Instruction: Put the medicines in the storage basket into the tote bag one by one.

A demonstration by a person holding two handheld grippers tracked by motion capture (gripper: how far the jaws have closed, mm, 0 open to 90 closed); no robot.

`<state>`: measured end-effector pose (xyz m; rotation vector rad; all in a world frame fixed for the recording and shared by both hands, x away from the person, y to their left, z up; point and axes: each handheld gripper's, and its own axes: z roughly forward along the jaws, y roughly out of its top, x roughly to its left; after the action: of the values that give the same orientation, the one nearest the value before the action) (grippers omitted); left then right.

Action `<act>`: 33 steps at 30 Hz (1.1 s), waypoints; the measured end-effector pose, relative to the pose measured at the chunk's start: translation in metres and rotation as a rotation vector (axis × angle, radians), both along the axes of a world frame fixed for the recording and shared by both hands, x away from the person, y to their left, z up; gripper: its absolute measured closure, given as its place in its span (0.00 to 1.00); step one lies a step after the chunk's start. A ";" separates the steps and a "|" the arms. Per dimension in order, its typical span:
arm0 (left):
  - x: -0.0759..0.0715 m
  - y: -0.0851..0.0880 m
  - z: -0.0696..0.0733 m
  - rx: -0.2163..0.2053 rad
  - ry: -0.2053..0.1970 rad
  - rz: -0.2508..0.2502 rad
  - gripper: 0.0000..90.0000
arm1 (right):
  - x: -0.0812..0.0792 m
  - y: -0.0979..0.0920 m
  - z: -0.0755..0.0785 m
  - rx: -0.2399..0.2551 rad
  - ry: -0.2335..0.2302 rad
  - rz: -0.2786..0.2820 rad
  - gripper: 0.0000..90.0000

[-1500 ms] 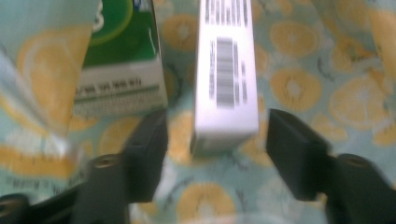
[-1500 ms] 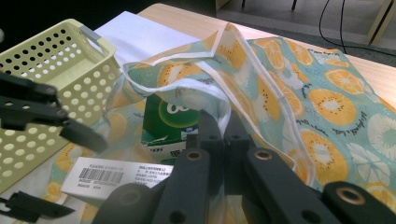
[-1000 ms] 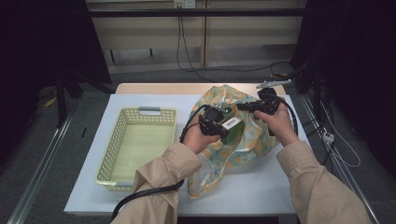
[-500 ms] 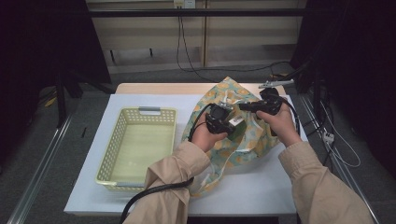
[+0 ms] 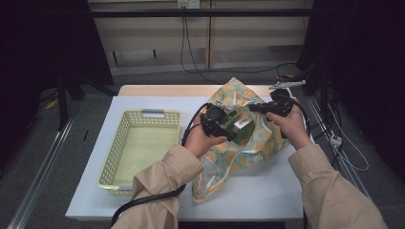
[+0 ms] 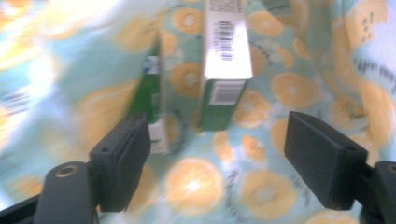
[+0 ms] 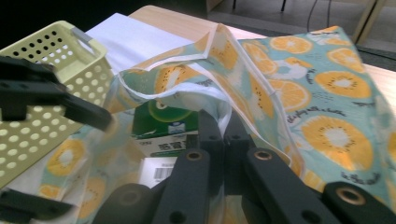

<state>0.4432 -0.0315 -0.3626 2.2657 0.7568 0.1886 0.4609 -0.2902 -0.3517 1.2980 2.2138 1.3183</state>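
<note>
While the table [image 5: 157,102] carries everything under a white cover, the bag [image 5: 267,143], printed with orange slices, lies at its 3 o'clock side, and the yellow basket [image 5: 125,143] stands at 9 o'clock, well apart from the bag's mouth. The right gripper [image 5: 255,108] is clamped shut on the bag's rim; its own view shows the jaws pinched on the white-edged cloth [image 7: 224,112], holding the mouth up. The left gripper [image 5: 234,131] is beside the green carton [image 5: 242,129] at the bag's mouth. Its jaws have just been opening; in the left gripper view they stand wide, with the carton [image 6: 226,65] ahead of them and the pads [image 6: 126,158] touching nothing. A second green pack [image 6: 149,93] shows blurred at 10 o'clock of the carton, half behind a fold.

The risks, as I judge them: with the jaws spread, the carton is unsupported and may slide back into the bag or tip over its rim. If the left gripper closes again from here, a pad could catch loose cloth along with the carton, or nip the second pack instead. If the right gripper's hold on the thin rim slips, the mouth would fall shut over both cartons.
</note>
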 end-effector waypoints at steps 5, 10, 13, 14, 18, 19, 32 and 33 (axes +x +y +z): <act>0.005 0.019 0.003 0.032 -0.020 0.060 0.21 | 0.000 -0.011 0.002 -0.006 -0.002 -0.022 1.00; 0.008 0.027 -0.008 0.069 0.008 0.082 0.19 | 0.002 -0.017 0.002 -0.007 -0.003 -0.037 1.00; 0.010 0.025 -0.016 0.102 0.028 0.072 0.18 | 0.003 -0.018 0.001 -0.009 0.001 -0.035 1.00; 0.009 0.024 -0.019 0.116 0.017 0.083 0.18 | 0.003 -0.018 0.000 -0.009 0.000 -0.035 1.00; 0.011 0.023 -0.026 0.143 0.022 0.087 0.20 | 0.003 -0.021 0.000 -0.002 -0.003 -0.039 1.00; 0.011 0.024 -0.028 0.143 0.027 0.087 0.21 | 0.003 -0.022 0.000 -0.002 -0.003 -0.042 1.00; 0.011 0.020 -0.043 0.160 0.115 0.091 0.76 | -0.001 -0.027 0.001 0.001 -0.008 -0.048 1.00; 0.011 0.021 -0.043 0.165 0.112 0.089 0.84 | -0.001 -0.026 0.001 0.001 -0.008 -0.046 1.00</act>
<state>0.4542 -0.0105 -0.4054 2.4159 0.9318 0.1718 0.4596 -0.3163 -0.3511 1.3333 2.1653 1.3058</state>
